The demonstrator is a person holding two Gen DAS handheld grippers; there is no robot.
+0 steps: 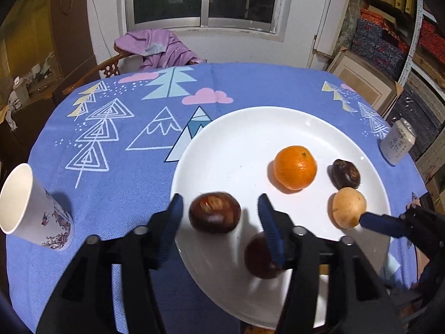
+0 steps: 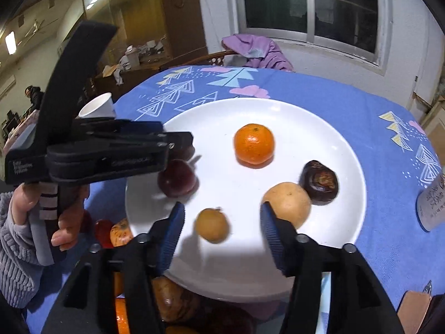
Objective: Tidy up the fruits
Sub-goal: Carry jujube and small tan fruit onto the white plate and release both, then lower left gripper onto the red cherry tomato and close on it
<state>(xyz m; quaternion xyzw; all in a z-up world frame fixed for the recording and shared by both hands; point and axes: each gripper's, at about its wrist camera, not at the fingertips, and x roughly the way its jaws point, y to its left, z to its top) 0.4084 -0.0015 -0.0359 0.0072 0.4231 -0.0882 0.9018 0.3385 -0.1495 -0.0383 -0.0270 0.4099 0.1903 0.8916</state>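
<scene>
A white plate [image 1: 250,111] lies on the blue tablecloth. My left gripper [image 1: 220,199] is open; a blurred dark red-brown fruit [image 1: 214,213] lies between its fingers with a gap on each side. A second dark red fruit [image 1: 258,256] sits partly behind the right finger. An orange [image 1: 295,167], a dark wrinkled fruit [image 1: 346,174] and a tan fruit [image 1: 349,207] lie further right. My right gripper [image 2: 222,207] is open over the plate [image 2: 250,101]; a small tan fruit [image 2: 212,225] lies untouched between its fingers. The larger tan fruit [image 2: 287,203] sits just beyond its right finger.
A paper cup [image 1: 30,208] stands at the left and a drink can [image 1: 397,144] at the right table edge. More fruits [image 2: 119,233] lie off the plate's near side. A hand [image 2: 66,222] grips the left tool. A chair with purple cloth [image 1: 164,47] stands behind.
</scene>
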